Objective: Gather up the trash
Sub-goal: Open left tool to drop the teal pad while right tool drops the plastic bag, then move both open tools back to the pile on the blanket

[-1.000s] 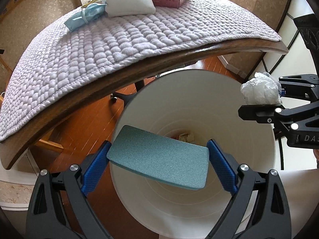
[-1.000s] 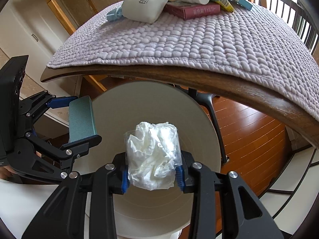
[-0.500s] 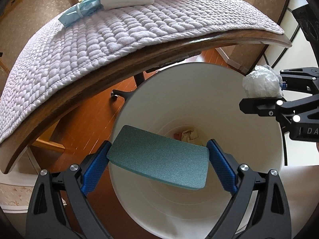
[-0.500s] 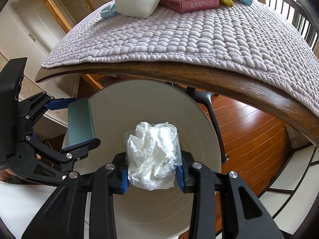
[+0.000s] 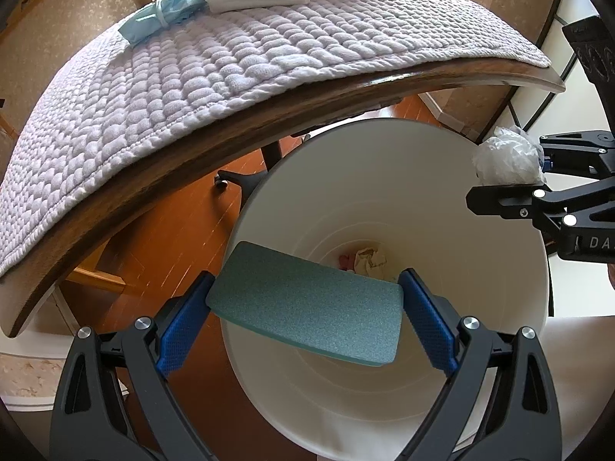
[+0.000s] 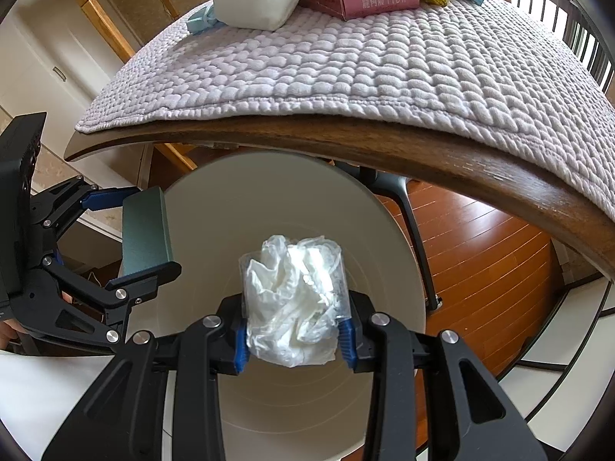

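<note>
2 tongs (image 5: 305, 317) (image 6: 294, 336), 1 bin (image 5: 384, 161).

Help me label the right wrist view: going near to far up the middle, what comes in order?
Right gripper clamping the crumpled white wad → white bin → wooden table edge → quilted mat → pink box.

Crumpled white wrapper (image 6: 294, 299) and green sponge (image 5: 307, 303) above white bin (image 5: 384, 176)
</note>
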`<state>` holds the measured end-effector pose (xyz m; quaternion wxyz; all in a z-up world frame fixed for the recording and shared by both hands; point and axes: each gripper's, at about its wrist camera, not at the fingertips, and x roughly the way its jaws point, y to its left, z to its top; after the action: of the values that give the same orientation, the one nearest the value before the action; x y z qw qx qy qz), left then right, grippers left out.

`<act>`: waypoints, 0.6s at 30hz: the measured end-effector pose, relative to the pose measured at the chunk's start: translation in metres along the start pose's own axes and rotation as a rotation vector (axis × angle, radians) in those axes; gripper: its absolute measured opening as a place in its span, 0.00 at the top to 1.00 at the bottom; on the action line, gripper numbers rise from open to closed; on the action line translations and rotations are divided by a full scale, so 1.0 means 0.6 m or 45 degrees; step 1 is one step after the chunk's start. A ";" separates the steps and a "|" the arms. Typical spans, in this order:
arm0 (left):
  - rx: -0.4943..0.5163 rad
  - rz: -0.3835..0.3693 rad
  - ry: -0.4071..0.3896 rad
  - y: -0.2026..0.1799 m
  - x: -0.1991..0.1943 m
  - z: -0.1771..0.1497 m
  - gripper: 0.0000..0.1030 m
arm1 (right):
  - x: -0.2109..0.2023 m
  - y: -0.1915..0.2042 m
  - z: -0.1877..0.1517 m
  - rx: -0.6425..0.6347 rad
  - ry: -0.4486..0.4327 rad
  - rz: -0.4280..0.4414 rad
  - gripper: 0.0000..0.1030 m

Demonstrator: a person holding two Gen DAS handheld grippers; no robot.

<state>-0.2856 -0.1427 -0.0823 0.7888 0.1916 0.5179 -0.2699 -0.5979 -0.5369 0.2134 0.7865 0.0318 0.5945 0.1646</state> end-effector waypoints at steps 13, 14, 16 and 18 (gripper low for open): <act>0.019 -0.137 -0.032 0.021 -0.006 0.000 0.02 | -0.010 -0.013 0.008 0.081 -0.046 0.030 0.24; 0.014 -0.150 -0.040 0.025 -0.009 0.000 0.02 | -0.013 -0.016 0.009 0.089 -0.053 0.026 0.23; 0.004 -0.180 -0.060 0.034 -0.016 0.000 0.02 | -0.022 -0.023 0.013 0.105 -0.072 0.018 0.21; -0.009 -0.202 -0.070 0.041 -0.022 0.005 0.02 | -0.031 -0.029 0.017 0.113 -0.092 0.010 0.17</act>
<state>-0.2726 -0.1222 -0.0684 0.7796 0.1395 0.5106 -0.3347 -0.5889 -0.5574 0.2294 0.8046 0.0748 0.5723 0.1397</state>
